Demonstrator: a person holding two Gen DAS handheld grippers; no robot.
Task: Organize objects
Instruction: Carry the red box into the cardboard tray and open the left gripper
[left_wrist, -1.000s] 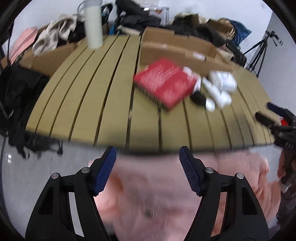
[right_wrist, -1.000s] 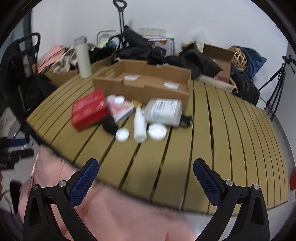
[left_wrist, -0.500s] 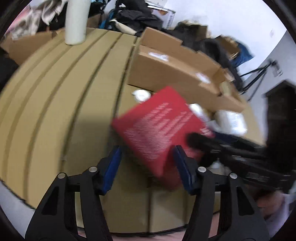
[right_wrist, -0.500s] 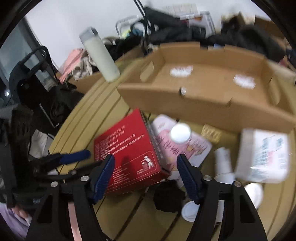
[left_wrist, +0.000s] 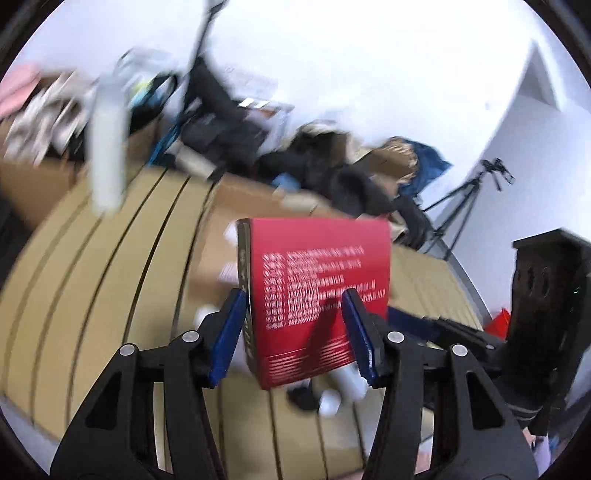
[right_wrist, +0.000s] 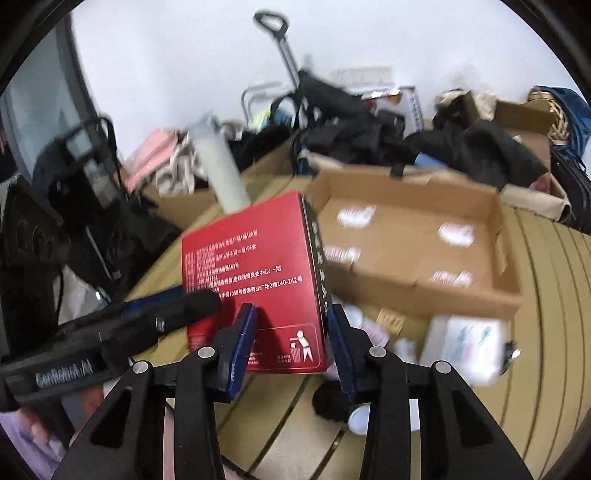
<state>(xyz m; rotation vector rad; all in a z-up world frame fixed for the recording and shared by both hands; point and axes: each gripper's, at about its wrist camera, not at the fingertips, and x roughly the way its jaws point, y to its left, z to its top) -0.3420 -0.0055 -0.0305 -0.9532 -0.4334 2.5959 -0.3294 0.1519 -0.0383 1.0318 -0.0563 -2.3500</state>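
Left wrist view: the left gripper (left_wrist: 293, 328) is clamped on the lower part of a red box (left_wrist: 317, 284), one blue pad against its dark narrow side and the other pressed on the red face printed with white text. The box is upright and raised off the slatted wooden table (left_wrist: 92, 295), in front of an open cardboard box (left_wrist: 218, 221). Below the red box lie small white items (left_wrist: 328, 398) and a dark object (left_wrist: 303, 397); blur makes it hard to say what they are. A tall white bottle (left_wrist: 107, 147) stands at the far left of the table. At the right edge the right gripper (left_wrist: 436, 325) reaches in towards the red box, and a tripod (left_wrist: 469, 203) stands against the wall beyond.

Right wrist view: the right gripper (right_wrist: 291, 339) grips the red box (right_wrist: 251, 280) at its lower right corner, one pad on the red face beside the bin symbol, the other on the dark narrow side. The left gripper (right_wrist: 199, 299) comes in from the left and touches the same red face. Behind the red box sits the shallow cardboard box (right_wrist: 417, 236) with white labels on its floor. On the table (right_wrist: 546, 332) to the right lies a white packet (right_wrist: 461, 347), with a white round lid (right_wrist: 360, 419) and a black lump (right_wrist: 327, 402) beneath the gripper. The white bottle (right_wrist: 221, 173) stands behind the red box.
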